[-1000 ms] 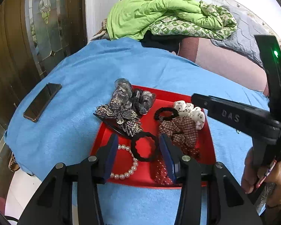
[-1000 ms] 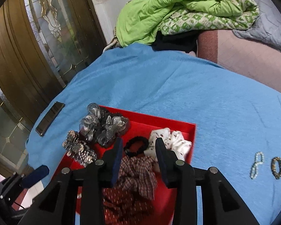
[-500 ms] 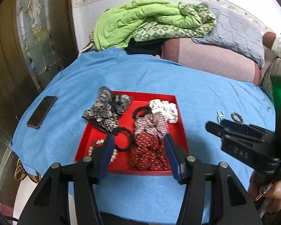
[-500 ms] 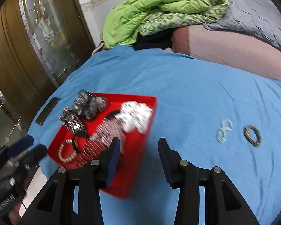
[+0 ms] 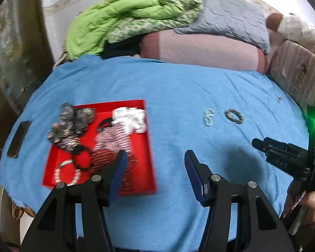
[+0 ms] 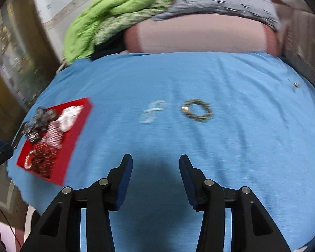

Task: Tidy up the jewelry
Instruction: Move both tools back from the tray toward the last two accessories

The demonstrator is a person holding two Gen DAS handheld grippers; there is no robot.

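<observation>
A red tray [image 5: 145, 147] on the blue cloth holds scrunchies, a black hair tie, a pearl bracelet [image 5: 67, 173] and a sparkly hair clip; it also shows at the left of the right wrist view [image 6: 77, 132]. Two loose pieces lie on the cloth to its right: a pale bead bracelet twisted into a figure eight [image 5: 208, 117] [image 6: 153, 112] and a dark gold bracelet [image 5: 234, 116] [image 6: 197, 110]. My left gripper [image 5: 155, 161] is open and empty above the cloth by the tray's right edge. My right gripper [image 6: 155, 164] is open and empty, short of the two bracelets; it also shows in the left wrist view [image 5: 260, 142].
A black phone [image 5: 19, 138] lies on the cloth left of the tray. Green bedding [image 5: 124, 19], a grey pillow [image 5: 226, 21] and a pink cushion [image 5: 201, 50] lie behind the cloth. A wooden door with glass stands at the left.
Both grippers have swung right, away from the tray toward the two loose bracelets. Both stayed open and empty. The tray's contents have not moved.
</observation>
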